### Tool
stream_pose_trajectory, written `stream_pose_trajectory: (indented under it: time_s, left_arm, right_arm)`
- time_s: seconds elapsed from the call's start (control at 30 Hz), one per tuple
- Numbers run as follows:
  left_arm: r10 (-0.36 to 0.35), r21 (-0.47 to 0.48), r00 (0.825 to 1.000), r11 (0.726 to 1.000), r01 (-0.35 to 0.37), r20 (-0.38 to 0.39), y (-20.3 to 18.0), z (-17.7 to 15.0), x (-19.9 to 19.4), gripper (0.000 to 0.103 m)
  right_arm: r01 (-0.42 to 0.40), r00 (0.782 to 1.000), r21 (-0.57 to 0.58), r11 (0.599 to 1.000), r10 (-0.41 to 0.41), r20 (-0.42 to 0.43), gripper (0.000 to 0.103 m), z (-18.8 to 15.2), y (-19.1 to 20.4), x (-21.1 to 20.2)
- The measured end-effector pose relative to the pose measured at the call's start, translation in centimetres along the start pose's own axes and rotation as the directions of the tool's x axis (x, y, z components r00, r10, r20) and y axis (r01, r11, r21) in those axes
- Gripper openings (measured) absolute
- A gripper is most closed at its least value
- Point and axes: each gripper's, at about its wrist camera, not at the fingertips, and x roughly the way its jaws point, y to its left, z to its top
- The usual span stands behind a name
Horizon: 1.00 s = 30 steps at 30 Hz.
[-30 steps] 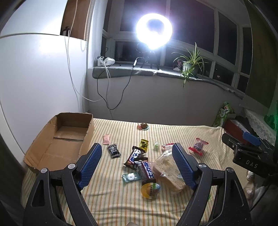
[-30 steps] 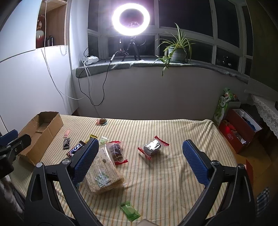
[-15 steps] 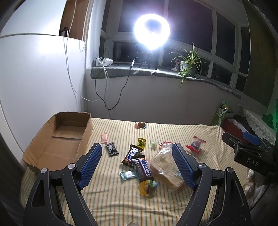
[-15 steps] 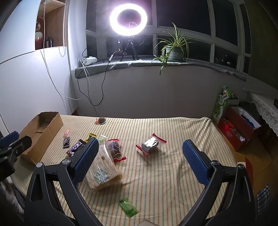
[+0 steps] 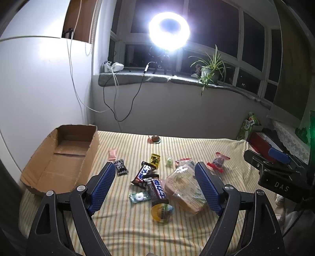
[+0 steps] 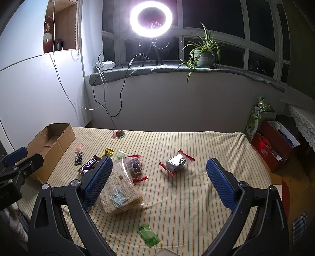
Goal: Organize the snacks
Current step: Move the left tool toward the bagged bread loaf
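With both tongs, left (image 5: 152, 184) and right (image 6: 158, 177), spread wide and empty, we risk snagging overlapped Snickers bars (image 5: 156, 189) instead of one, missing the cardboard box (image 5: 59, 157).

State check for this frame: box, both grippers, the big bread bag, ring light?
Brown cardboard box: open-topped, nothing visible inside.
Left gripper: open, holding nothing.
Right gripper: open, holding nothing.
Clear plastic bag of bread: lying flat on the striped cloth.
Ring light: on.
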Motion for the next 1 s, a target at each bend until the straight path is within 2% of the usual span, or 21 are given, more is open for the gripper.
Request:
stream_pose_trajectory:
  time_s: [1.0]
  left_arm:
    - [-0.053,-0.036,0.995,0.998,0.05,-0.085,0.1,-1.1,2.6,0.081]
  right_arm:
    - [-0.028,0.998,-0.046,0.999,0.026,-0.062,0.094,-0.6,0.9,2.8]
